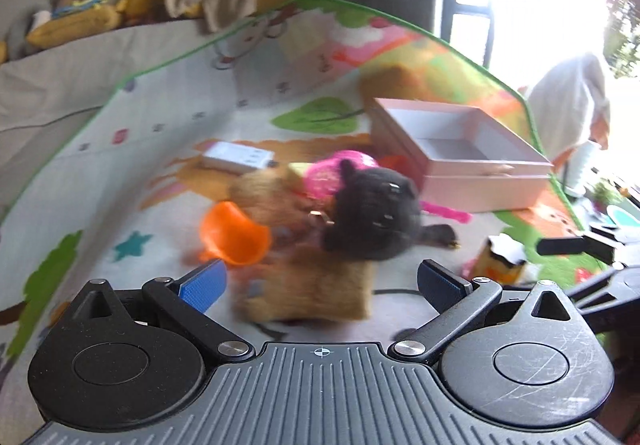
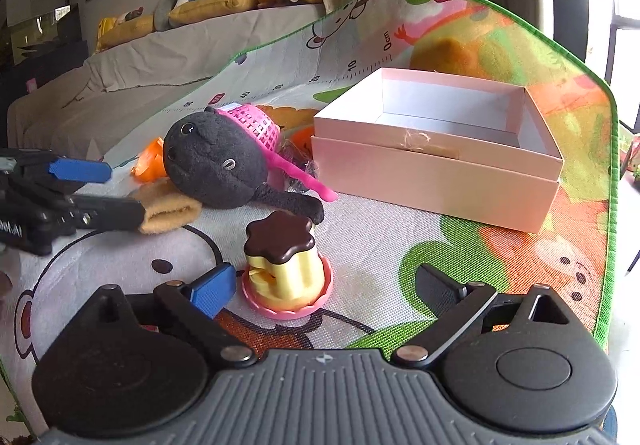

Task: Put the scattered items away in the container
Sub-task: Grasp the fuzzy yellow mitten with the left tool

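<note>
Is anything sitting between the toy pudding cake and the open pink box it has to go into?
Nothing visible does. The yellow toy pudding cake with a brown top stands between the open right gripper fingers, and the play mat between it and the pink cardboard box is bare. The black plush toy lies off to the left.

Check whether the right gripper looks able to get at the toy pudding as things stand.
Probably yes: the right gripper is open, the toy pudding stands upright just ahead between its fingers, and nothing lies between them.

Black plush [image 1: 370, 213] – blurred – beside pink box [image 1: 464, 153] (empty).
</note>
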`<action>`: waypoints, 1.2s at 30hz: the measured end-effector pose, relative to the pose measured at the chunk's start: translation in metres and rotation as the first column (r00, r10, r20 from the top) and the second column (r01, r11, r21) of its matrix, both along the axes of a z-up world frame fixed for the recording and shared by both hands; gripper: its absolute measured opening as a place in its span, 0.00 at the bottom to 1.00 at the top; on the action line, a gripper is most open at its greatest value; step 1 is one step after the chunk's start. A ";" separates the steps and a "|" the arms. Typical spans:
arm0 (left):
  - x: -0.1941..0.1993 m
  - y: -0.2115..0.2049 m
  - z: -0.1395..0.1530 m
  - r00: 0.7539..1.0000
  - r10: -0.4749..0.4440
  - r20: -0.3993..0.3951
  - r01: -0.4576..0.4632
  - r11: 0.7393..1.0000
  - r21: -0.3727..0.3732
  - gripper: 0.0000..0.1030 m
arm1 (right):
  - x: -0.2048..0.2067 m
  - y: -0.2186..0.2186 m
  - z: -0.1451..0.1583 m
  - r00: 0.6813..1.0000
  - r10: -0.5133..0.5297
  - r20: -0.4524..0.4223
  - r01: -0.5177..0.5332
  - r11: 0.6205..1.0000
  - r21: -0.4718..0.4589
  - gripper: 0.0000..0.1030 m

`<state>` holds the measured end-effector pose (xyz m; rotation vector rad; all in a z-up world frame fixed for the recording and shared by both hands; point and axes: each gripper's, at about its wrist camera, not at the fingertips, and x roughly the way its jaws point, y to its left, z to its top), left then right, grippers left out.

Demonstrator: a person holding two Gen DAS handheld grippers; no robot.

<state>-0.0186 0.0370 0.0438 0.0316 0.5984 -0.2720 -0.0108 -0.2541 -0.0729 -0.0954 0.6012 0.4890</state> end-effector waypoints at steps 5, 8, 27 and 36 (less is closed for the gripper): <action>0.029 -0.027 -0.017 0.993 -0.112 -0.030 0.112 0.994 -0.019 1.00 | 0.001 -0.003 0.001 1.000 -0.015 0.002 0.015 1.000 0.020 0.94; 0.052 -0.026 -0.022 0.988 -0.147 -0.051 0.144 0.988 -0.057 1.00 | 0.002 -0.005 0.001 1.000 -0.019 -0.003 0.019 0.999 0.029 0.94; -0.020 0.011 -0.024 0.993 -0.027 -0.112 0.056 0.963 0.262 1.00 | -0.003 -0.002 0.003 1.000 -0.012 0.020 0.012 1.000 0.011 0.95; -0.031 -0.004 -0.026 0.993 0.112 -0.048 -0.100 0.973 0.206 1.00 | -0.002 -0.001 0.002 1.000 -0.020 0.014 0.020 1.000 0.004 0.95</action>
